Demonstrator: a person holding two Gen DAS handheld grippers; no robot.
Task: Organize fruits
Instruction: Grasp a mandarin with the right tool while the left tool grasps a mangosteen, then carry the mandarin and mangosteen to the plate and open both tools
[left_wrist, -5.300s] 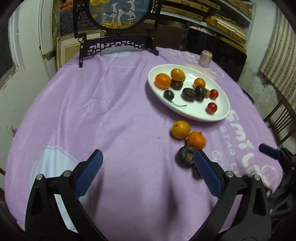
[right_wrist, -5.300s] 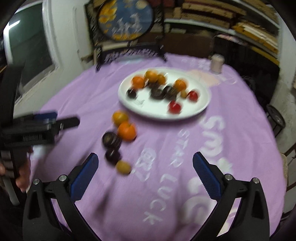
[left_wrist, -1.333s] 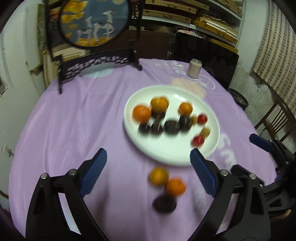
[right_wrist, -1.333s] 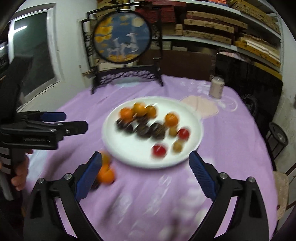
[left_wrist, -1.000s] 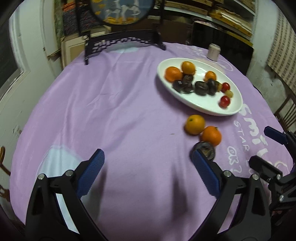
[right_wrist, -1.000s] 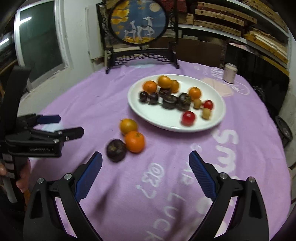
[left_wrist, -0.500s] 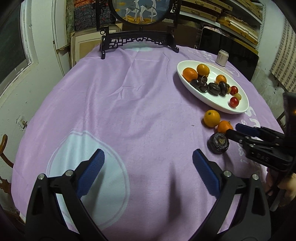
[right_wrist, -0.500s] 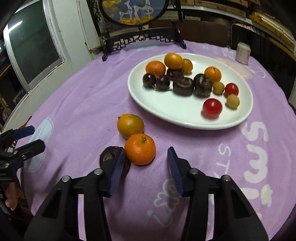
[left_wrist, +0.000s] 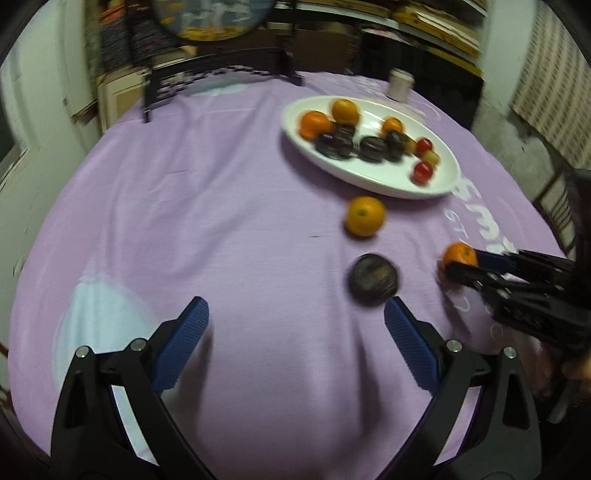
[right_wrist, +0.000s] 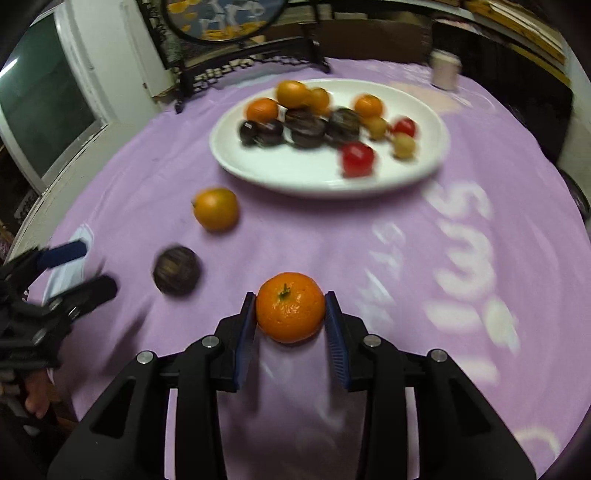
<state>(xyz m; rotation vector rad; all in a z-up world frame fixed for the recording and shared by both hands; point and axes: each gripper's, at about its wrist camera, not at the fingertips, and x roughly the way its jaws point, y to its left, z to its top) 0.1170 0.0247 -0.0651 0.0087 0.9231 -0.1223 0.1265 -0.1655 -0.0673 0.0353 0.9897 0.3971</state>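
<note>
My right gripper (right_wrist: 290, 308) is shut on an orange tangerine (right_wrist: 290, 306), held just above the purple tablecloth; it also shows in the left wrist view (left_wrist: 460, 254). A yellow-orange citrus (right_wrist: 216, 208) and a dark round fruit (right_wrist: 176, 270) lie loose on the cloth, left of the tangerine. A white oval plate (right_wrist: 295, 173) beyond them holds several oranges, dark fruits and small red and yellow fruits. My left gripper (left_wrist: 295, 325) is open and empty, with the dark fruit (left_wrist: 373, 279) just ahead of its right finger.
A dark carved stand with a round painted screen (right_wrist: 225, 22) stands at the table's far edge. A small pale jar (right_wrist: 445, 72) sits behind the plate. A chair (left_wrist: 554, 206) is at the right of the table.
My right gripper has closed on the tangerine and pulled it away from the other two loose fruits. The left gripper has moved nearer the dark fruit.
</note>
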